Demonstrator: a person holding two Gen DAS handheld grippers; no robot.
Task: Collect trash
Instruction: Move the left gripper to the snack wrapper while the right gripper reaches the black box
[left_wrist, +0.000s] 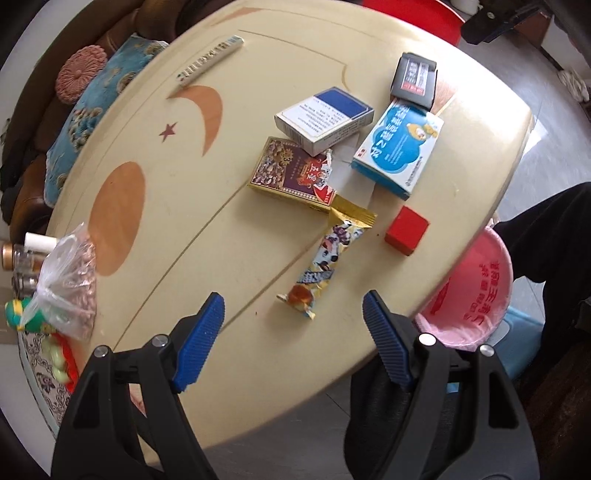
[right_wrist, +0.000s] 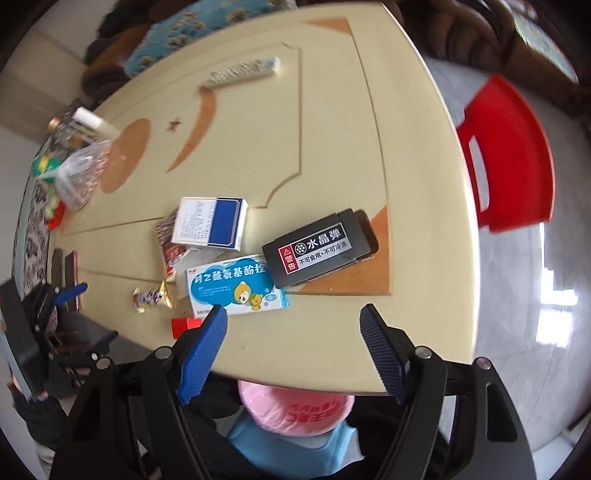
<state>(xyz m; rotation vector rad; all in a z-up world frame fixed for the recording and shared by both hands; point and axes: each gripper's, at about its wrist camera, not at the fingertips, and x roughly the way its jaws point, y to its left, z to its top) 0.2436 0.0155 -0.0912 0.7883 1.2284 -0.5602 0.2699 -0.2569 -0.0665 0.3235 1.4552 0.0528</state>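
Left gripper (left_wrist: 293, 325) hangs with fingers spread wide, nothing between them; the snack wrapper (left_wrist: 327, 260) lies on the desk (left_wrist: 155, 140) just ahead of the gap. Beyond the wrapper sit the gold box (left_wrist: 290, 171), the blue-and-white box (left_wrist: 323, 118) leaning on it, the light-blue medicine box (left_wrist: 399, 147) and the red block (left_wrist: 406, 230) beside. Right gripper (right_wrist: 293, 321) is also released, the medicine box just ahead of its left finger, black box (right_wrist: 319, 249) beyond. Pink-lined bin (left_wrist: 474, 291) sits below the desk edge.
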